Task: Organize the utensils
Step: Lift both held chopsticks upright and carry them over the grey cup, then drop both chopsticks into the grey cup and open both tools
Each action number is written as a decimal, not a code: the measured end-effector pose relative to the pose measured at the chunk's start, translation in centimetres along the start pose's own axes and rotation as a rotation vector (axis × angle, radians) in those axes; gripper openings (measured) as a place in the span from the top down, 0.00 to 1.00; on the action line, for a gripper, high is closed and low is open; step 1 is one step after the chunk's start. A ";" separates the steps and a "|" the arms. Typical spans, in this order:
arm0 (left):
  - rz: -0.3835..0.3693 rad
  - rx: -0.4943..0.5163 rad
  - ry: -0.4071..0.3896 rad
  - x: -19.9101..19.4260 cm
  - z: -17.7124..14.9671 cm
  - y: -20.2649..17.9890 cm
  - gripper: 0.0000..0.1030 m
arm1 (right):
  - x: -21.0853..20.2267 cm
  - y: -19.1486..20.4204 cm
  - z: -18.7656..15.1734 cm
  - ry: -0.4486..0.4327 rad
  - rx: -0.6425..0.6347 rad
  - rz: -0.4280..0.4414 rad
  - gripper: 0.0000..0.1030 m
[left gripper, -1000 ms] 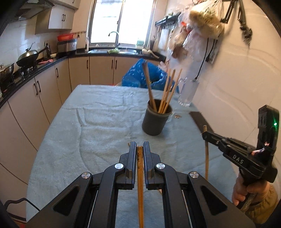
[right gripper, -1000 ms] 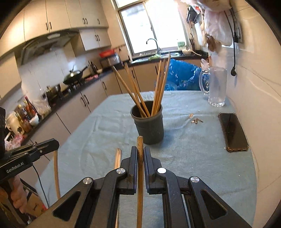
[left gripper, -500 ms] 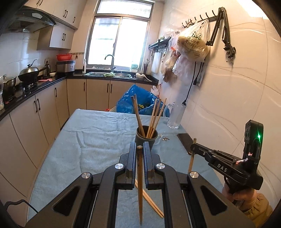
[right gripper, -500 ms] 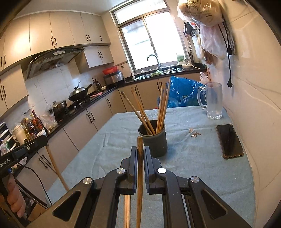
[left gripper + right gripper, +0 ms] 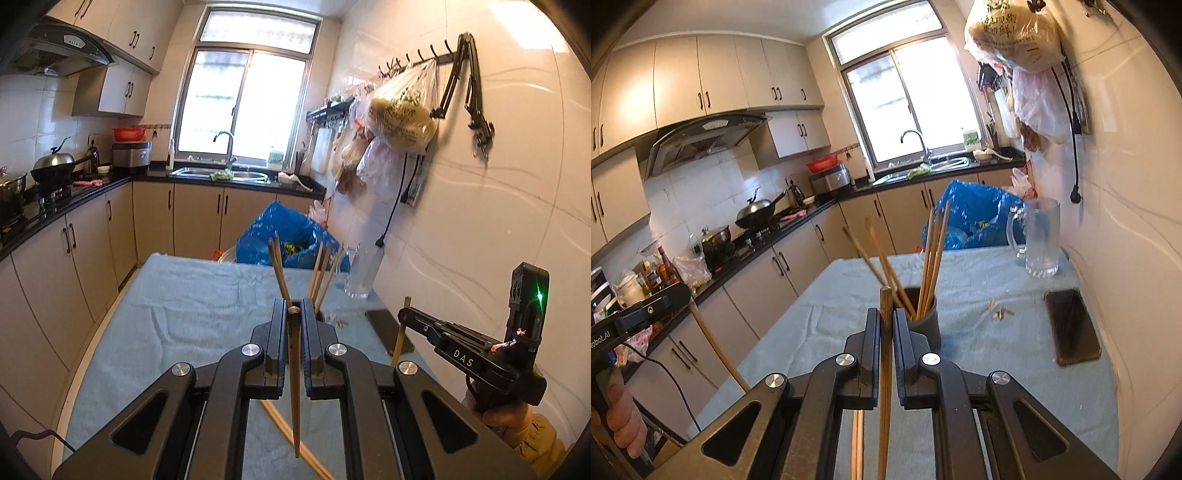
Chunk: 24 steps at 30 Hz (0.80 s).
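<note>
Here, each of our tongs carries one chopstick, pinched near its top end so the long tip hangs down and can be lowered straight into the holder. In the left wrist view the left chopstick (image 5: pixel 294 384) sits clamped between the narrow jaws of the left tongs (image 5: pixel 294 314), its tip pointing toward 6 o'clock above the tabletop (image 5: pixel 192 314). In the right wrist view the right chopstick (image 5: pixel 885 369) is gripped the same way by the right tongs (image 5: pixel 886 317), both sets closed tight on the wood.

The dark holder cup (image 5: pixel 929 325) stands just beyond the right tongs at 1 o'clock, already bearing several chopsticks (image 5: pixel 932 258) that lean outward against its rim. We judge that we hold ours upright and high to clear those leaning sticks before dropping in.

More loose chopsticks (image 5: pixel 291 435) lie on the cloth beneath the left tongs, still to be gathered. Farther out at 2 o'clock rest a phone (image 5: pixel 1071 325) and a glass mug (image 5: pixel 1039 236), well apart from the cup, beside some small scraps (image 5: pixel 999 312).
</note>
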<state>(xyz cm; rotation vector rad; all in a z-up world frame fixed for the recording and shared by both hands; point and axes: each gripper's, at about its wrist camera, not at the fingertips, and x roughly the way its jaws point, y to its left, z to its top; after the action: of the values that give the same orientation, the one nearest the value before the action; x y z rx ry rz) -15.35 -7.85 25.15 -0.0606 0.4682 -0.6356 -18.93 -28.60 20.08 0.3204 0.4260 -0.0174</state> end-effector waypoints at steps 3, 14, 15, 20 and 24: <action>0.013 0.011 -0.036 0.8 2.1 0.0 0.94 | 0.2 -0.1 2.2 -0.049 0.002 -0.006 0.93; 0.028 -0.015 -0.131 8.1 10.5 -1.1 0.94 | 4.1 -0.1 11.0 -0.279 0.071 -0.073 0.93; 0.025 -0.023 -0.138 8.7 11.1 -1.1 0.94 | 4.4 -0.2 11.3 -0.288 0.070 -0.080 0.93; 0.049 -0.029 -0.145 13.1 12.3 -1.2 0.94 | 8.1 -0.7 12.4 -0.323 0.027 -0.163 0.93; 0.063 -0.058 -0.046 17.8 10.9 -0.3 0.94 | 11.5 -2.7 11.0 -0.251 0.062 -0.176 0.93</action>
<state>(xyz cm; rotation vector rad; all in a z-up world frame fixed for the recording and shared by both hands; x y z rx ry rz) 1.80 -19.44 27.74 -0.1147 0.4425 -0.5579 -4.21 -33.99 24.01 0.3366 0.2037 -0.2411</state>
